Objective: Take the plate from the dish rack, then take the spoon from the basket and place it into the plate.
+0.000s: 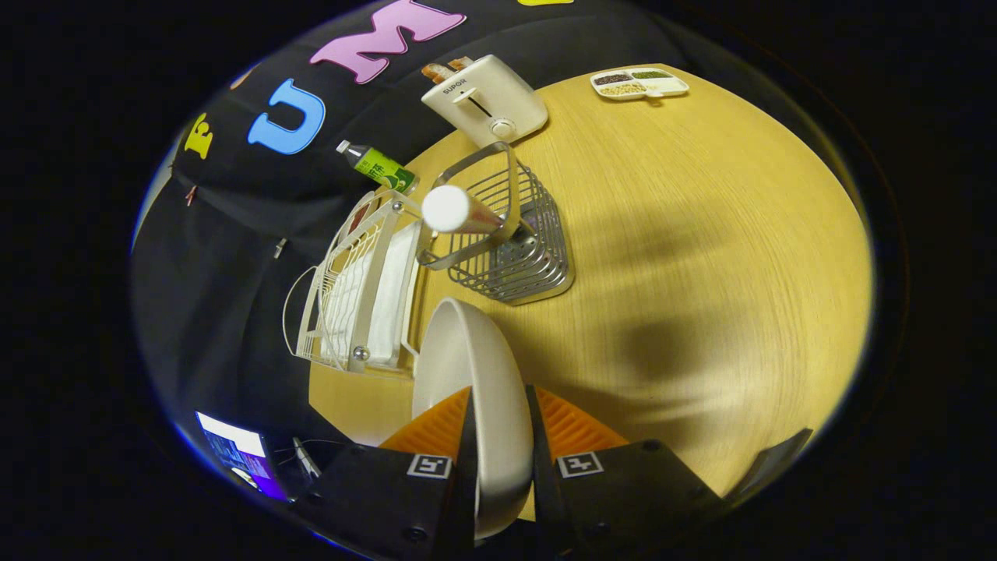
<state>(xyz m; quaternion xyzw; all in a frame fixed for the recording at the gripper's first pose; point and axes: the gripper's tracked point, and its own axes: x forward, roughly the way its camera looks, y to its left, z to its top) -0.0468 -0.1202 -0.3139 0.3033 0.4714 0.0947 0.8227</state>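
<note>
The plate [475,374] is held on edge between the fingers of the tool [502,436], which is clamped on its rim, above the surface [701,234]. The spoon [459,210] stands in the basket [514,241] straight ahead, its handle pointing back toward the tool.

White plate [475,366] held on edge between the fingers, white-handled spoon [459,210] upright in wire basket [518,249], empty rack [358,288] beside.
</note>
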